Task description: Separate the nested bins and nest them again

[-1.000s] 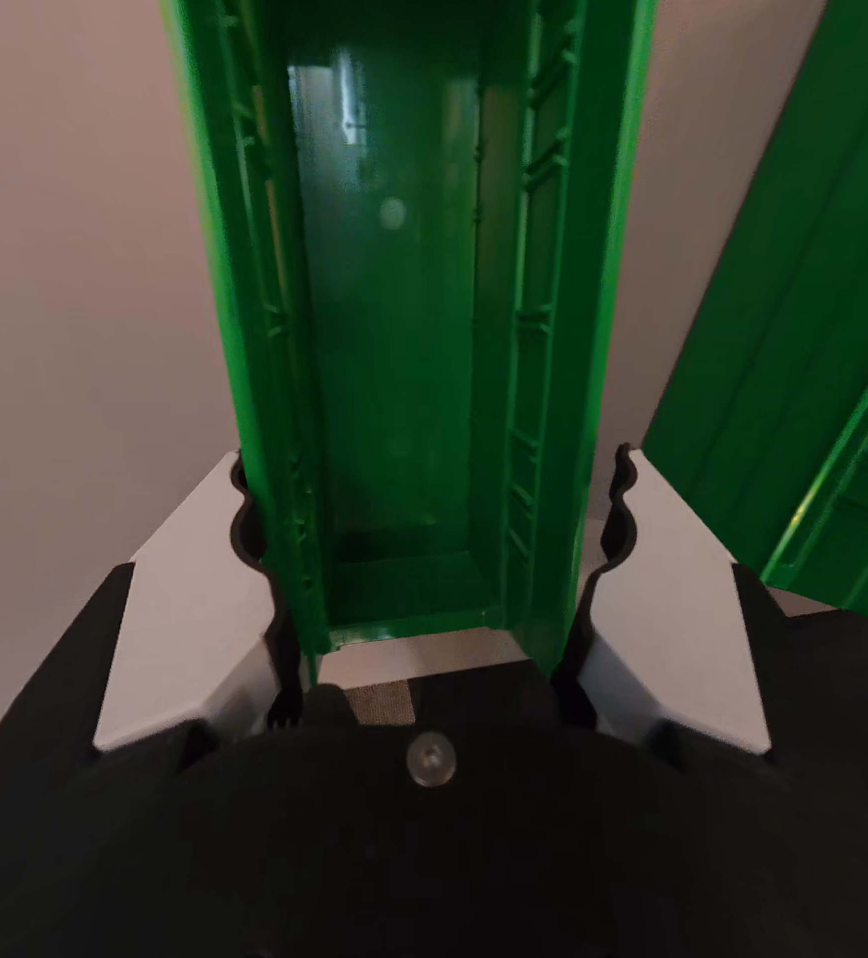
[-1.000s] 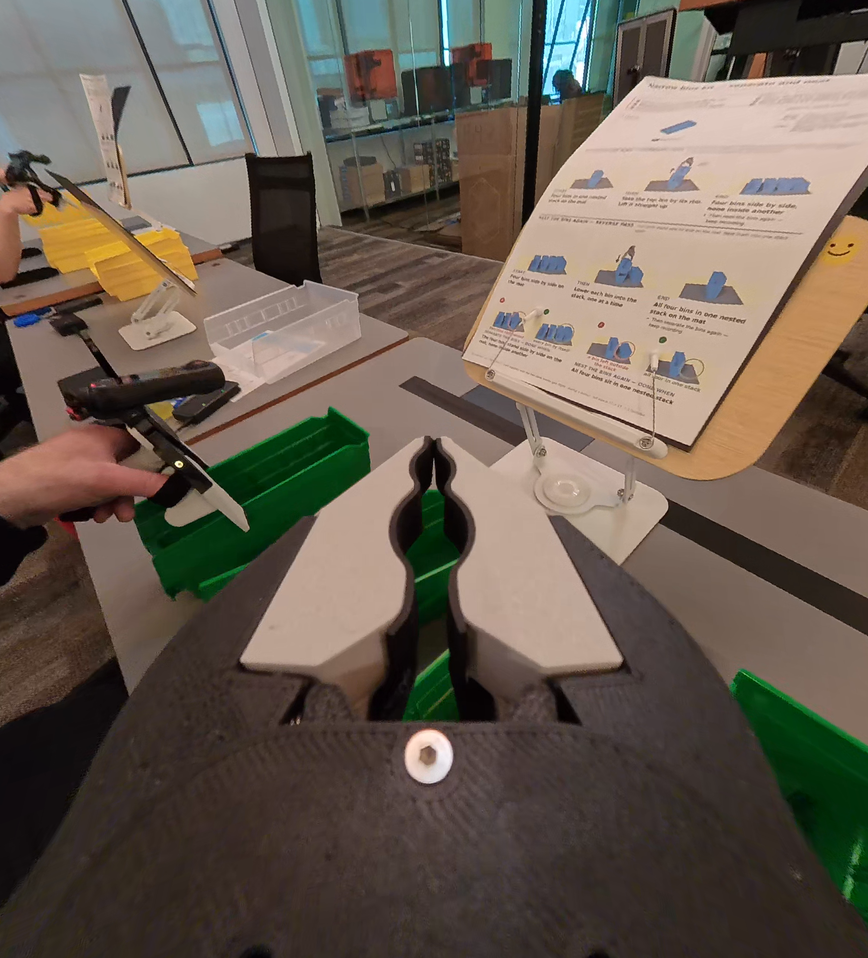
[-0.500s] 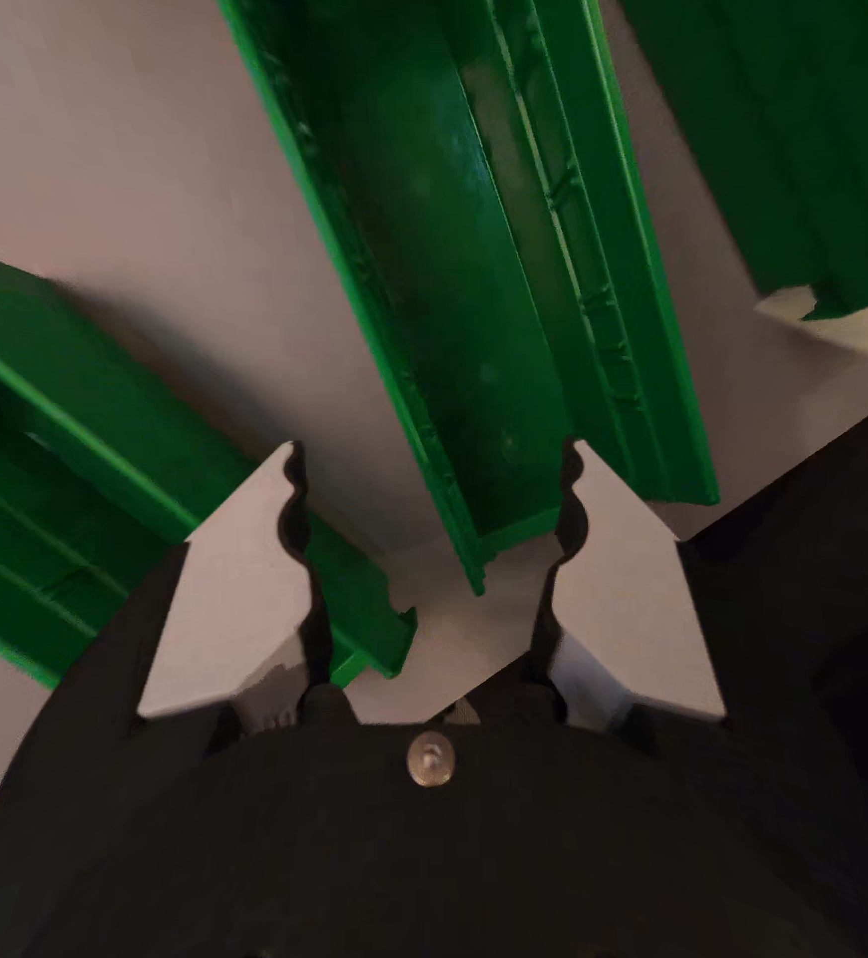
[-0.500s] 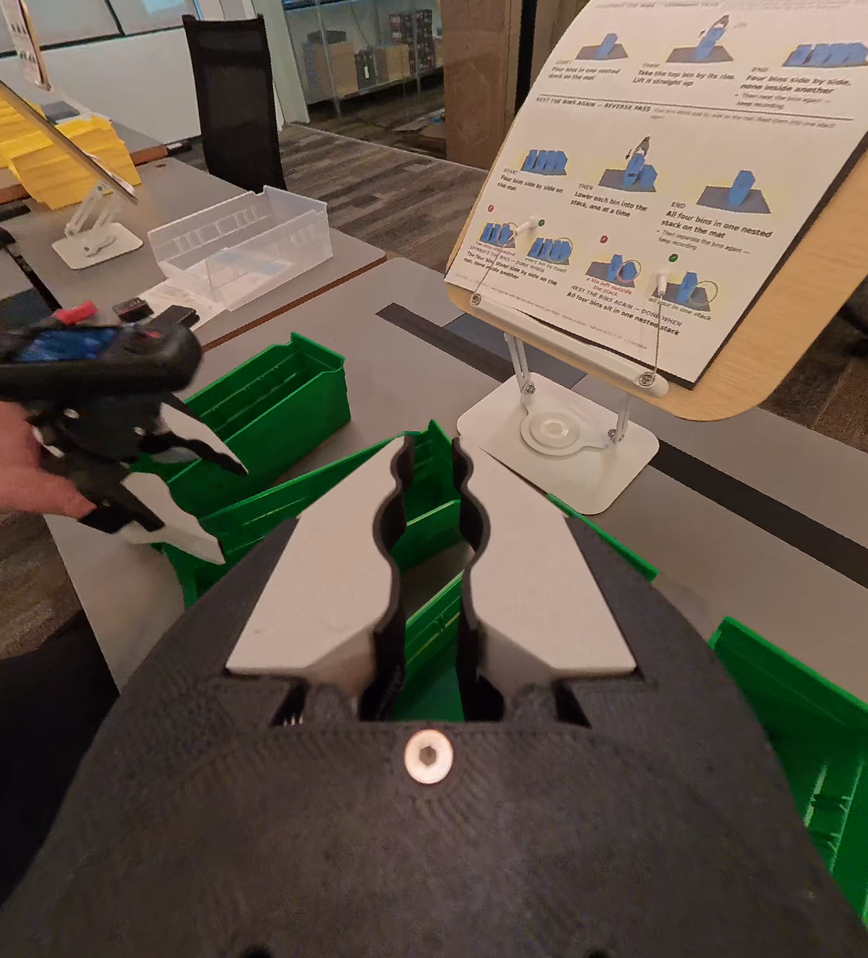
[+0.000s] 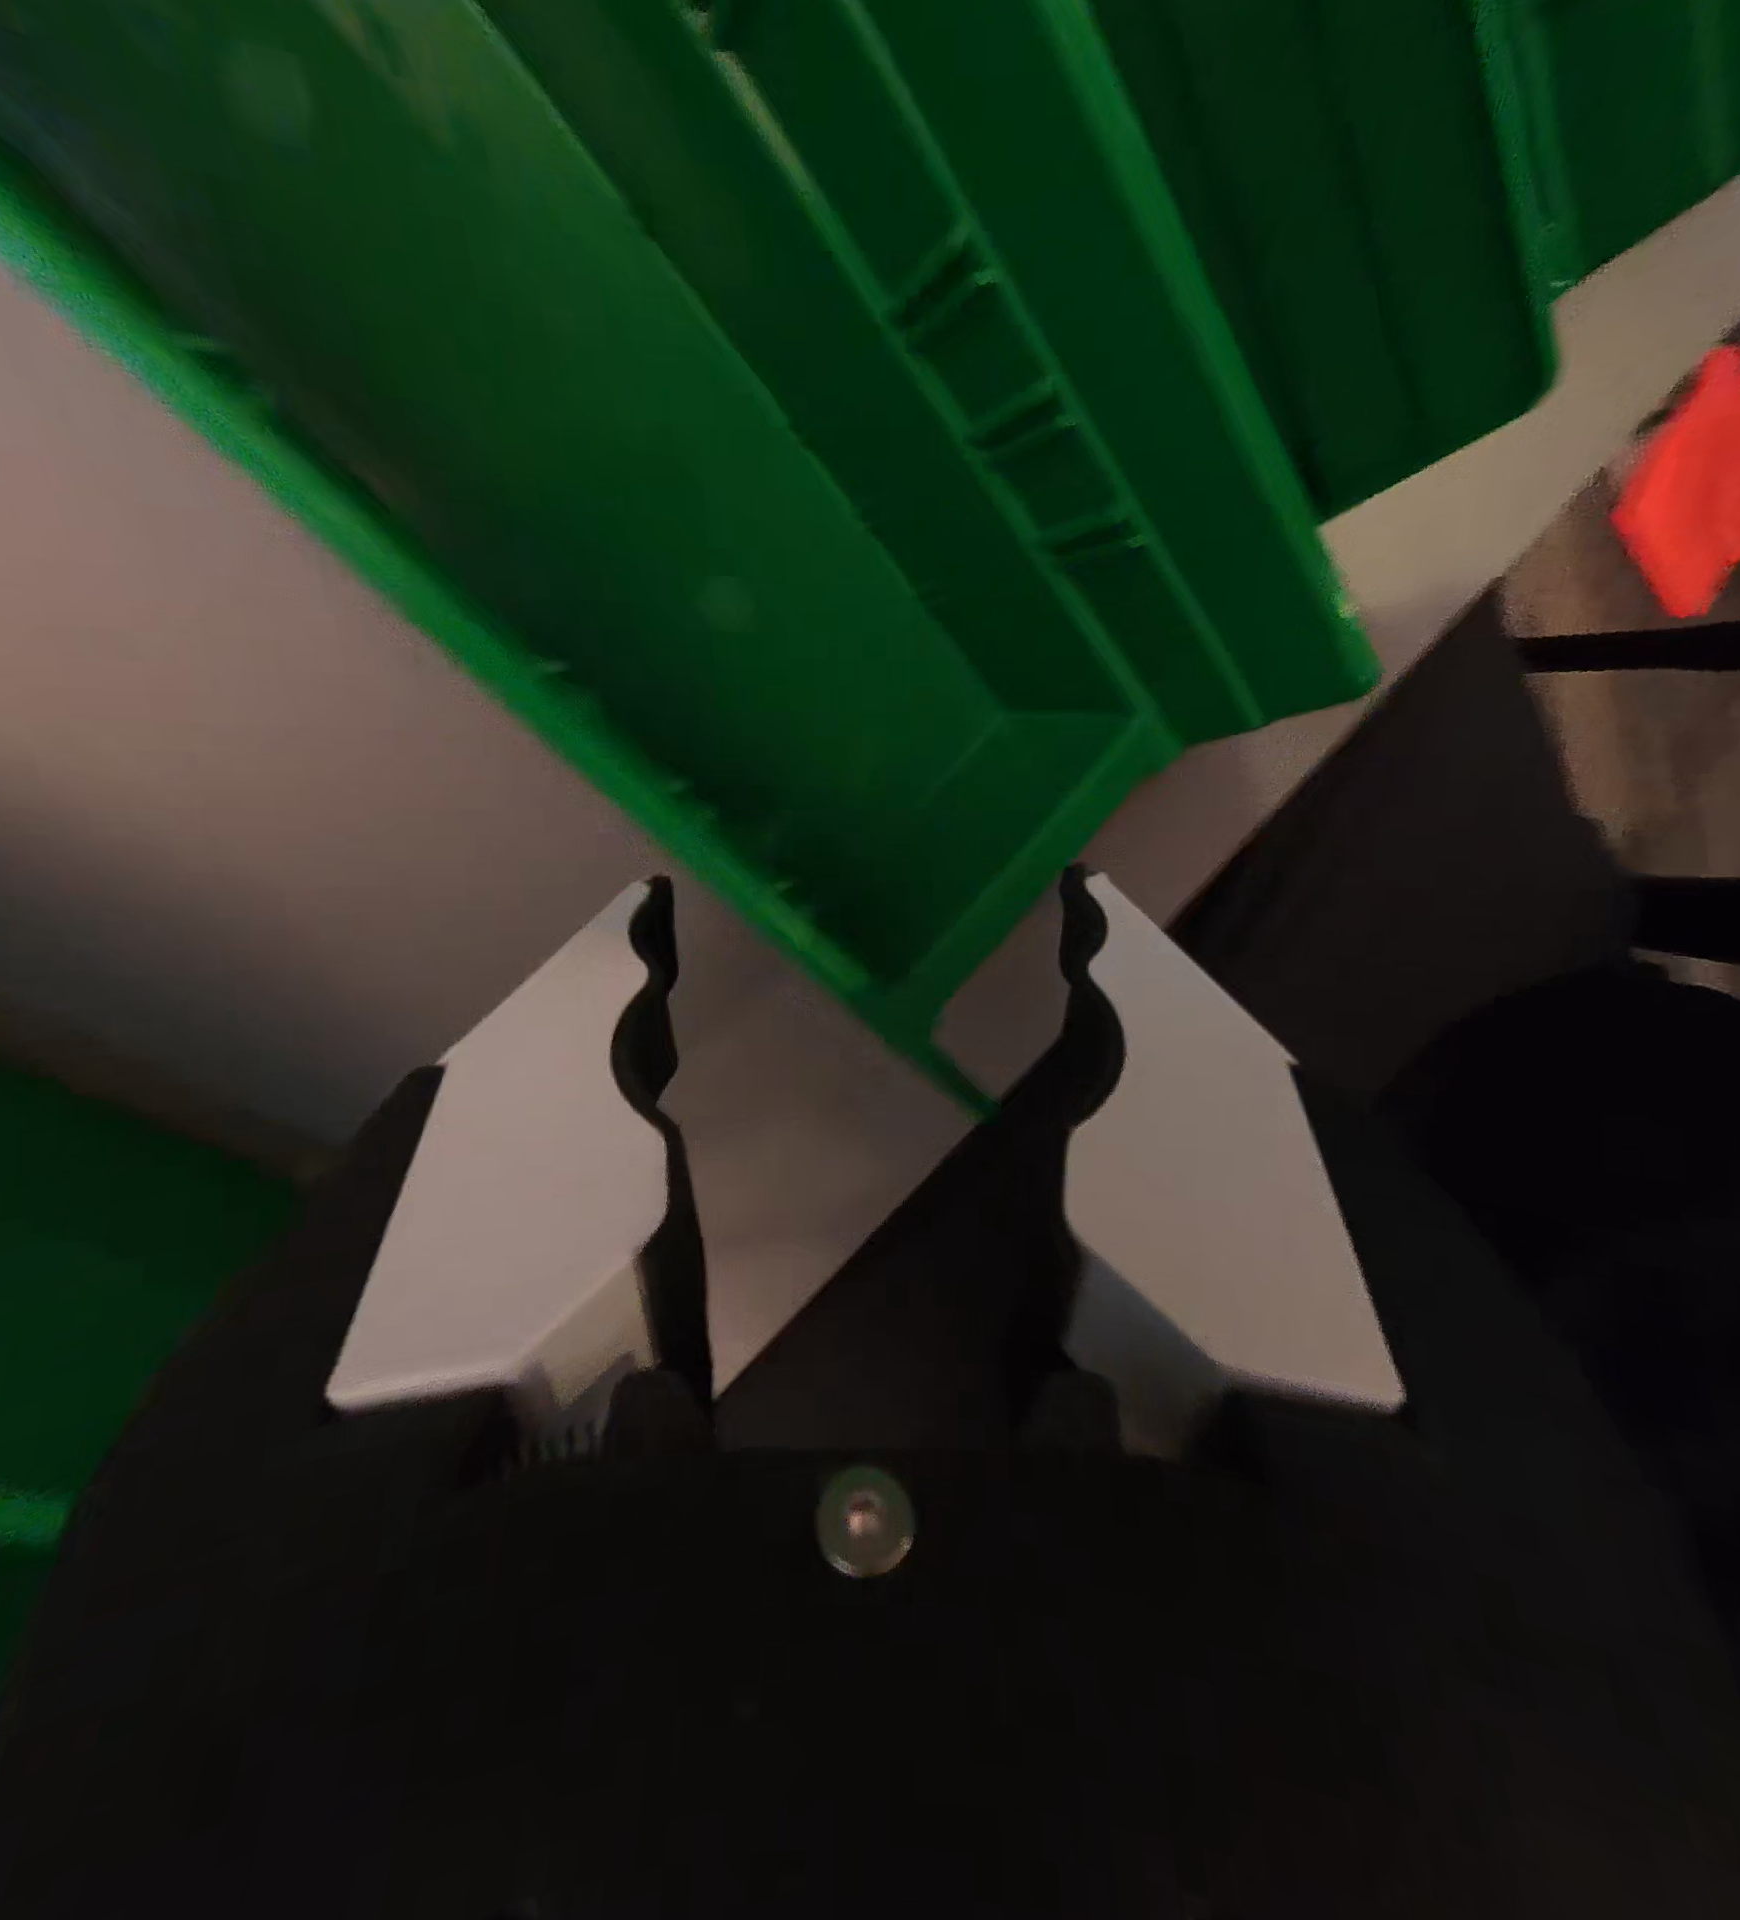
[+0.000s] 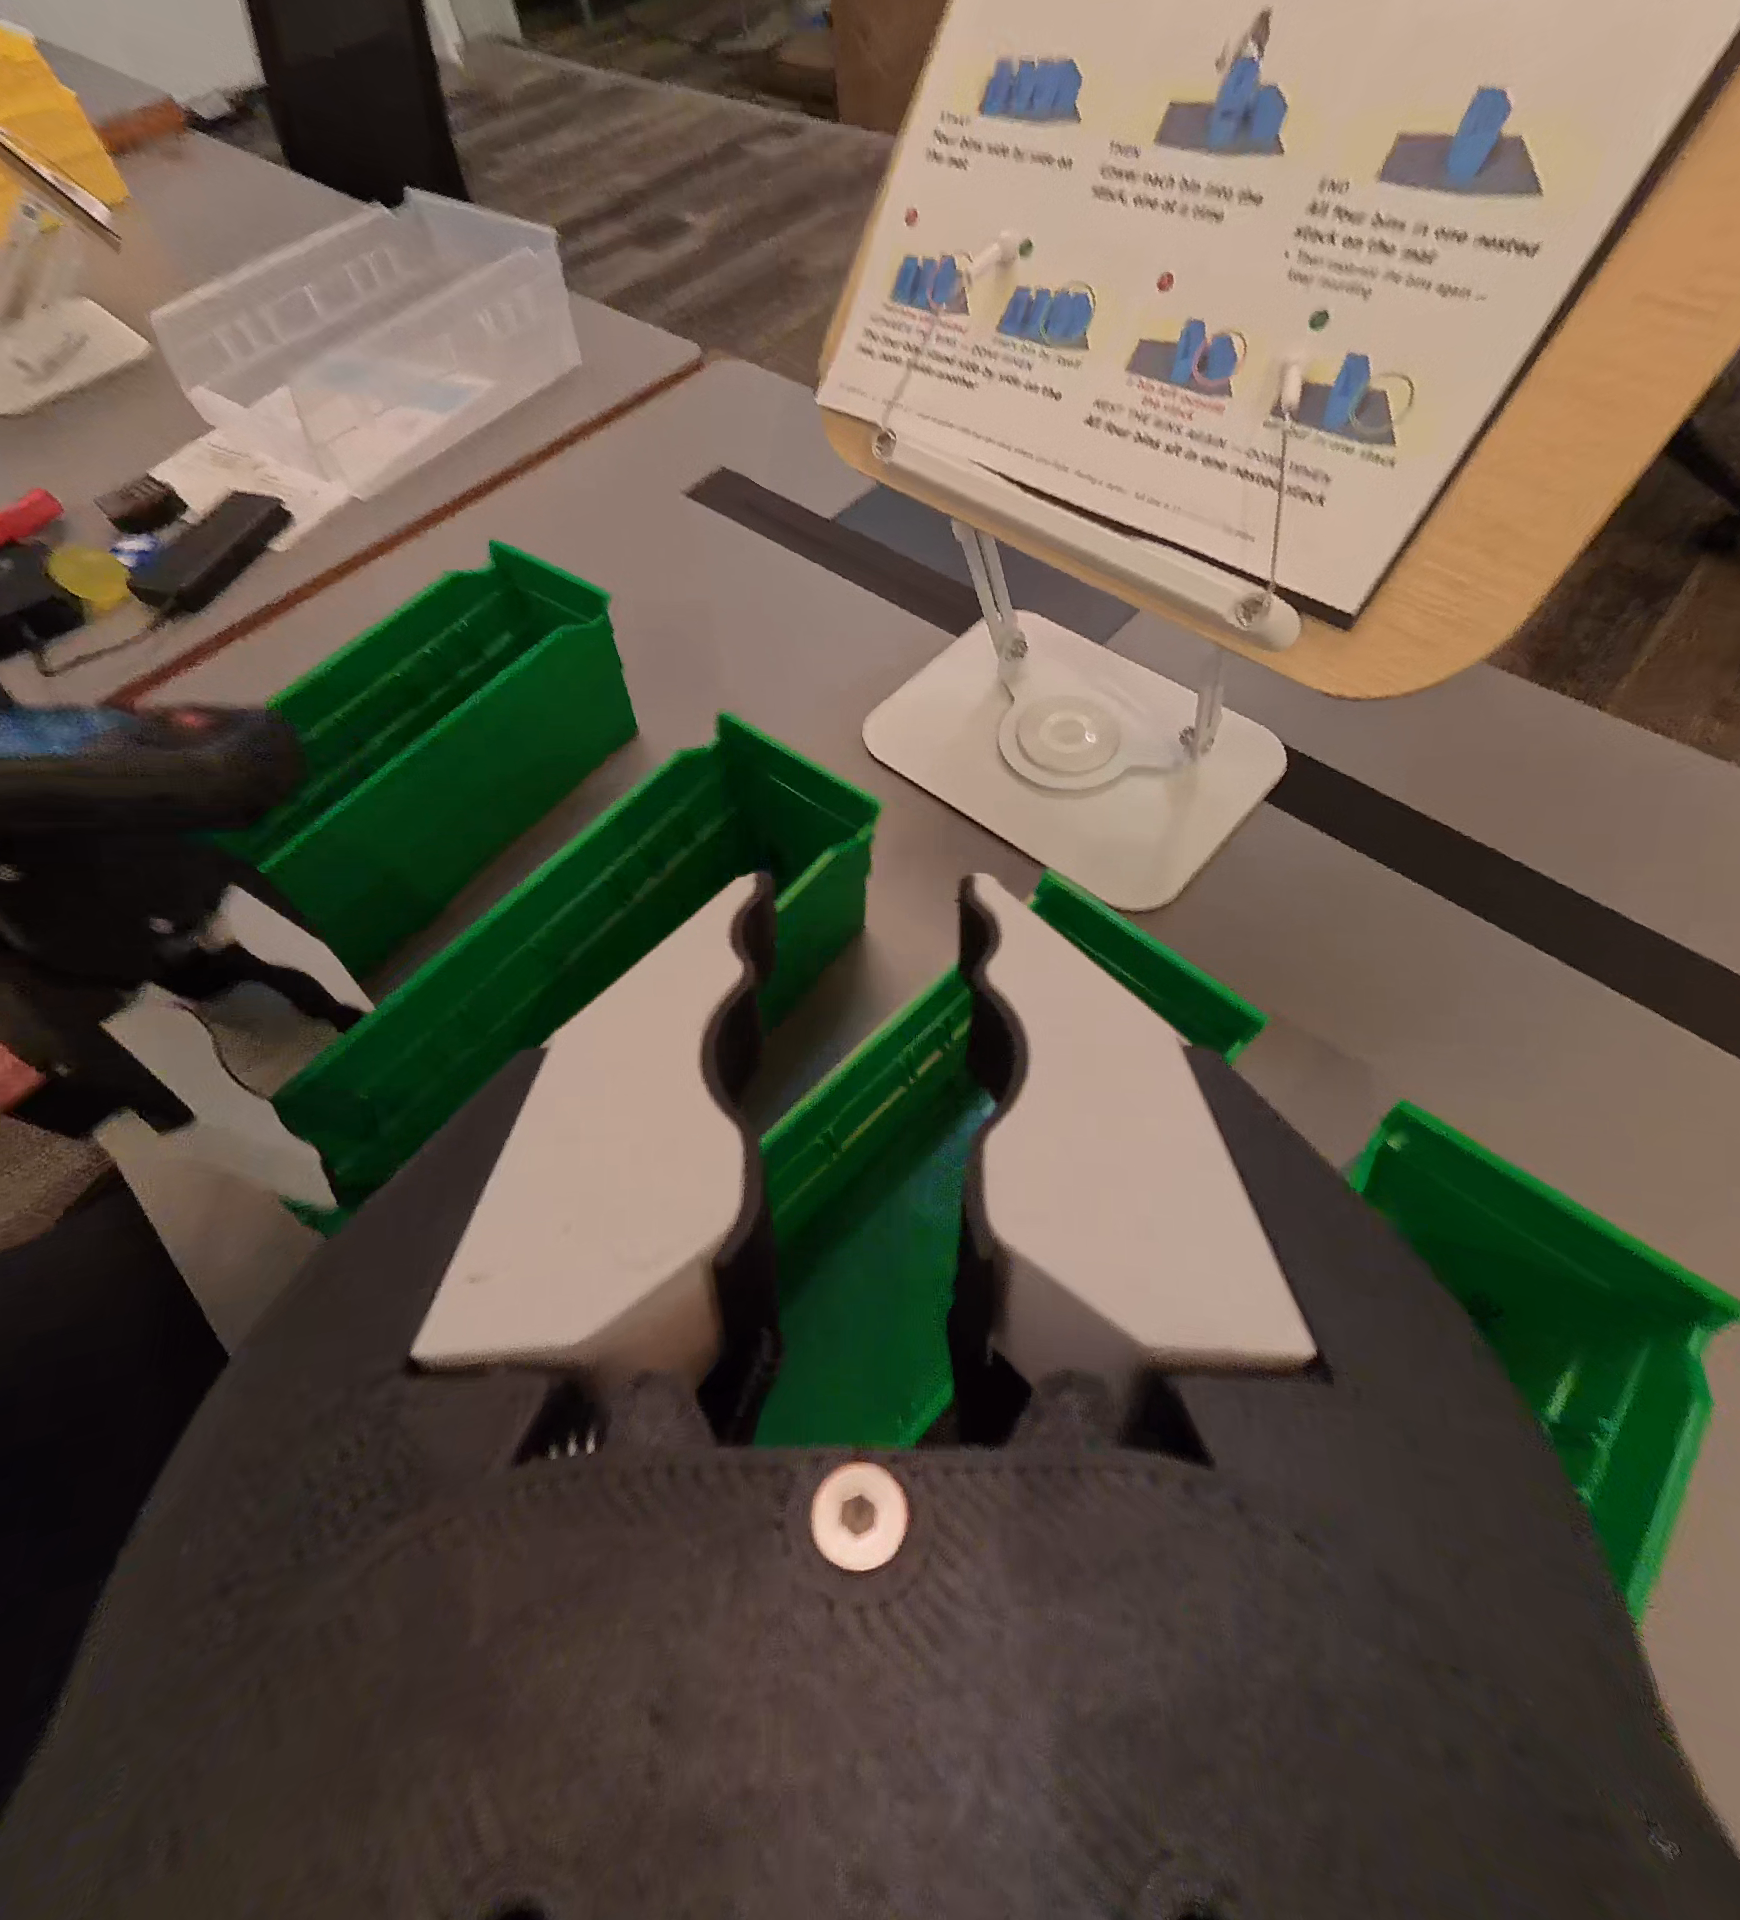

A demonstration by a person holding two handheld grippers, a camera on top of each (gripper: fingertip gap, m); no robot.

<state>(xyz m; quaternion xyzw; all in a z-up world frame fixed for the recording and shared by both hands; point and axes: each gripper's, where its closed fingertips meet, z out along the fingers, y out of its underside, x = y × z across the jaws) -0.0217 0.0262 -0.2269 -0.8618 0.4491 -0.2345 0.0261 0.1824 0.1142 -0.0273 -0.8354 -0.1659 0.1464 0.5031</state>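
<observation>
Several green bins stand apart, side by side, on the grey table. In the right wrist view they are the far-left bin, the second bin, the third bin and the right bin. My right gripper is open and empty above the third bin, whose left wall shows between the fingers. My left gripper is open at the near end of the second bin. In the blurred left wrist view the left gripper is open and empty, just short of a bin's end.
A document stand with an instruction sheet is behind the bins. A second table at the back left holds a clear plastic bin and small items. The table's near edge and a red object show in the left wrist view.
My right gripper went from nearly shut on a bin to open, and that bin now rests on the table. My left gripper let go of its bin and drew back from it.
</observation>
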